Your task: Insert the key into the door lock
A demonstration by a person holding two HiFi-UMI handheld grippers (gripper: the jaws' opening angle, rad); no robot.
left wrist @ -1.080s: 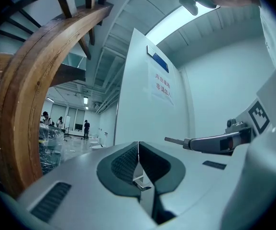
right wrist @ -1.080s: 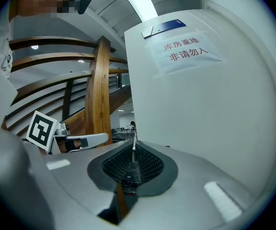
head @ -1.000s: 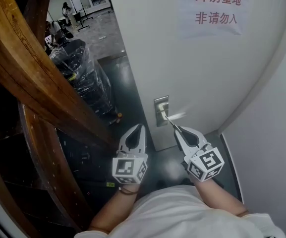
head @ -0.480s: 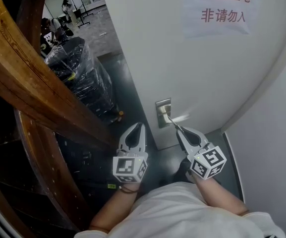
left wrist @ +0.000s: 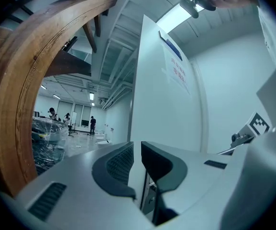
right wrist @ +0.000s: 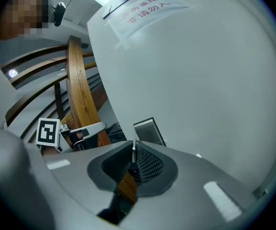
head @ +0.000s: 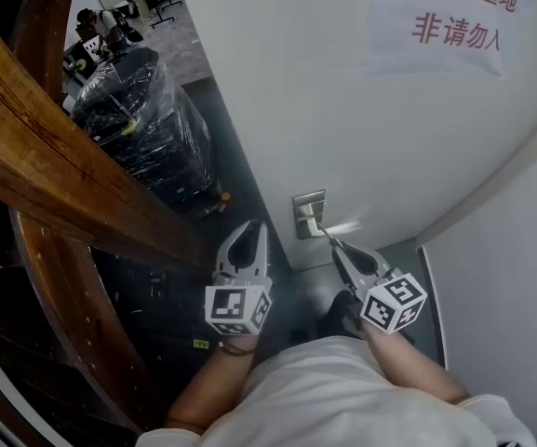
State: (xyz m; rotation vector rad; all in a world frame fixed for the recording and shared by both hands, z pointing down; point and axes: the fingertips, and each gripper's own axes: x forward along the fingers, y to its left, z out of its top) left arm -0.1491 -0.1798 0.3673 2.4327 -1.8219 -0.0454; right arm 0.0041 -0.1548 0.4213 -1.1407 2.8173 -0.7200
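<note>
The key [right wrist: 134,149] is pinched tight between the closed jaws of the right gripper [right wrist: 134,158], and its thin blade is pointed at the metal lock plate [right wrist: 149,130] on the white door [right wrist: 200,80]. In the head view the blade tip is seen right at the plate's lower part; whether it has entered cannot be told. The left gripper [left wrist: 138,152] is held near the door's edge, jaws parted by a narrow gap, nothing gripped.

Plastic-wrapped bundle [head: 142,124] on grey floor [head: 214,138]
</note>
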